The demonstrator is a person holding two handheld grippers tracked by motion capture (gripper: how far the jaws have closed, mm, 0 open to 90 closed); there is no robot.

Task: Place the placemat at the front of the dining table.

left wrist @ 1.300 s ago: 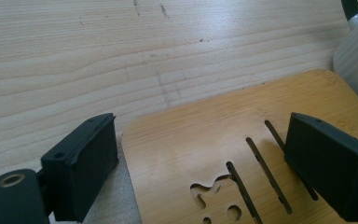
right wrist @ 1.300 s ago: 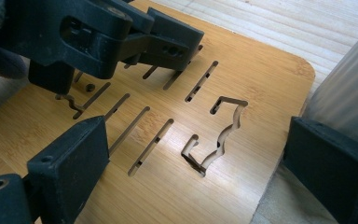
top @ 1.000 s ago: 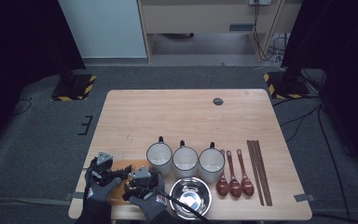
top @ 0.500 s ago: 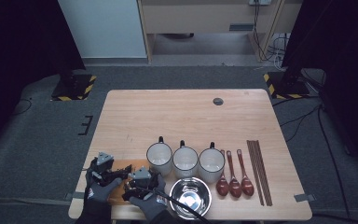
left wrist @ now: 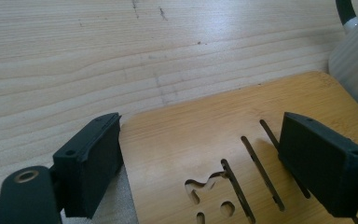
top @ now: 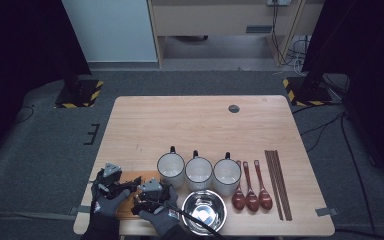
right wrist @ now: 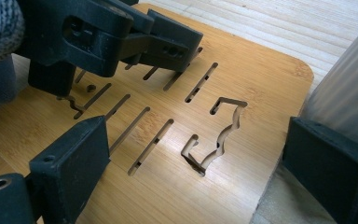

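A flat bamboo board with cut-out slots (top: 128,196) lies at the near left corner of the light wooden table (top: 200,125), just beside the leftmost of three white ribbed mugs (top: 171,169). The left gripper (left wrist: 200,163) hangs low over the board's far corner, its jaws spread with the corner between them and not pinched. The right gripper (right wrist: 186,172) also stands with jaws spread over the slotted board, one jaw close to the mug's wall.
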